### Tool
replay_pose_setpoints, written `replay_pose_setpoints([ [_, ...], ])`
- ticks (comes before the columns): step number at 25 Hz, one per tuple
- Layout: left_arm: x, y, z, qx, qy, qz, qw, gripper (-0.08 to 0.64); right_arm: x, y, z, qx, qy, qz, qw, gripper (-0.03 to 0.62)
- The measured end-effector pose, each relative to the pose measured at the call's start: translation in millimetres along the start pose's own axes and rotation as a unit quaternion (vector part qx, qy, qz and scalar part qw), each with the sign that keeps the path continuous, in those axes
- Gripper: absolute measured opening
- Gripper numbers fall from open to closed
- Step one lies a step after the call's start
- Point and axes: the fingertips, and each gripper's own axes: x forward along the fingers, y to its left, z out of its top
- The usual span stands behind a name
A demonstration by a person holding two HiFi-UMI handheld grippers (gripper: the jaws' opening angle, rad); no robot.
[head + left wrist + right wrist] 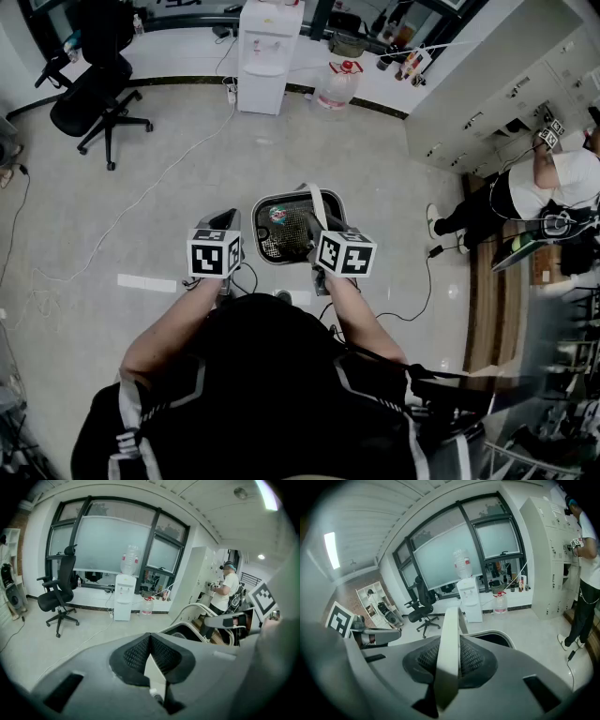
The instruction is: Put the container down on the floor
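Grey mesh pads fill the left gripper view, where the left gripper has its fingers pressed together at the tips with nothing between them; the head view's steep angle hides this behind the marker cube. Just right of it the container hangs above the floor. It is a grey bin with a pale rim, a perforated inside and a small colourful item lying in it. Only the right gripper view shows its white handle pinched between the fingers of the right gripper. Pale tiles lie open ahead and leftward as far as an office chair. A water dispenser stands ahead, while cabinets and a person close off the right side
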Motion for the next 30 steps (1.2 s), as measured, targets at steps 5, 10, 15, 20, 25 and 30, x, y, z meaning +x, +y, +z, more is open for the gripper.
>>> replay_pose_setpoints([
  [5,-2.8,0.0,-0.1,0.002,-0.003,-0.002,1.0000,0.006,-0.5,2.2,-3.9,0.003,0.001,-0.002,1.000,0.066],
  [10,-4.2,-0.3,4.1,0.002,-0.005,-0.002,1.0000,0.005,-0.4,3.2,1.3,0.000,0.002,0.000,1.000,0.066],
  [15,-5.5,1.4,0.4,0.003,-0.002,-0.007,1.0000,0.005,2.0,2.5,2.8,0.009,-0.004,-0.005,1.000,0.066],
  [20,-9.9,10.0,8.7,0.006,-0.007,-0.015,0.9998,0.005,6.8,11.8,5.3,0.011,-0.008,-0.010,1.000,0.066],
  [25,-9.3,26.1,8.0,-0.001,-0.005,-0.029,0.9996,0.005,16.9,27.7,5.5,0.016,-0.009,-0.017,1.000,0.066],
  [30,-6.9,46.8,14.7,0.025,-0.012,-0.038,0.9989,0.005,25.1,42.8,7.2,0.025,-0.016,-0.029,0.999,0.066],
])
